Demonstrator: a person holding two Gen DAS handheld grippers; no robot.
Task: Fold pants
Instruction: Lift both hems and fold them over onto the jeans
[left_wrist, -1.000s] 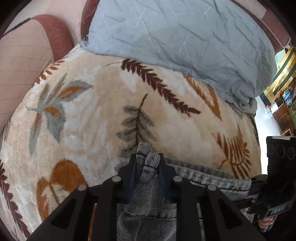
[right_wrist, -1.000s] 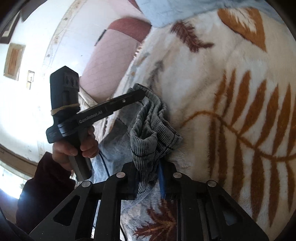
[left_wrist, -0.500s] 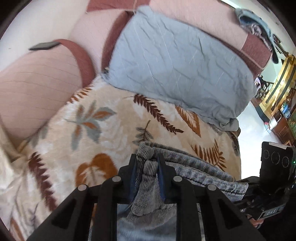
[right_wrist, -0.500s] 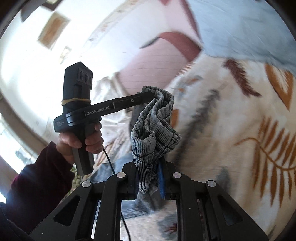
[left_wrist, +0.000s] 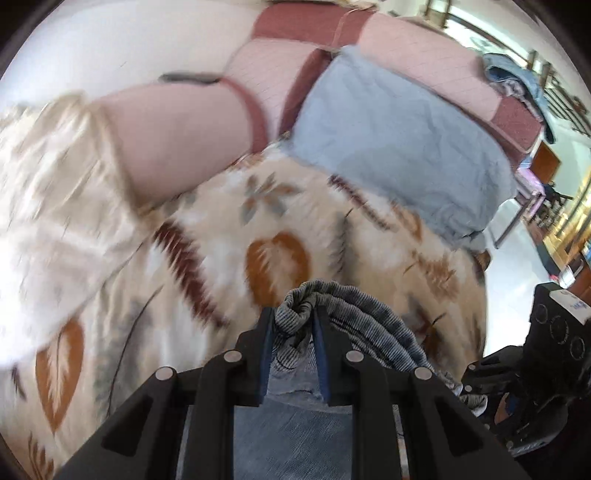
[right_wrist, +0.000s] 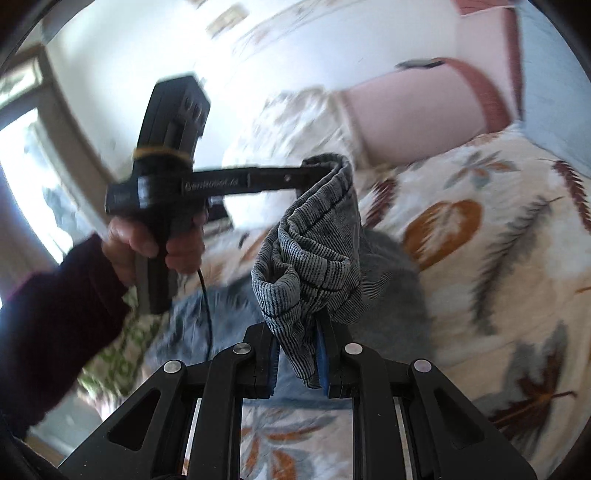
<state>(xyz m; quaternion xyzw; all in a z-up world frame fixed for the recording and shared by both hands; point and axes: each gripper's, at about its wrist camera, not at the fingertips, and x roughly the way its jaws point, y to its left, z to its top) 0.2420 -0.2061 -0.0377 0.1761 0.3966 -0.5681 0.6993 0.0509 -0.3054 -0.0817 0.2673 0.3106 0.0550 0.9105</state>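
Observation:
The pants (left_wrist: 354, 314) are grey-blue ribbed corduroy. My left gripper (left_wrist: 293, 325) is shut on a bunched edge of them, lifted above the leaf-patterned blanket (left_wrist: 207, 266). My right gripper (right_wrist: 299, 350) is shut on another part of the pants (right_wrist: 314, 251), which hang between the two grippers. In the right wrist view the left gripper (right_wrist: 314, 177) shows at upper left, held in a hand, pinching the pants' top edge. The right gripper's body (left_wrist: 546, 354) shows at the right edge of the left wrist view. More pants fabric (right_wrist: 391, 295) trails down onto the blanket.
A grey-blue pillow (left_wrist: 399, 140) lies at the back of the sofa. Pink and maroon sofa cushions (left_wrist: 177, 140) rise behind the blanket (right_wrist: 480, 258). A pale floral cloth (left_wrist: 48, 206) drapes at the left. Floor and furniture (left_wrist: 554, 206) show at the far right.
Both grippers have risen and pulled back from the blanket with the pants held between them. The views now tilt up and show more of the sofa back and wall.

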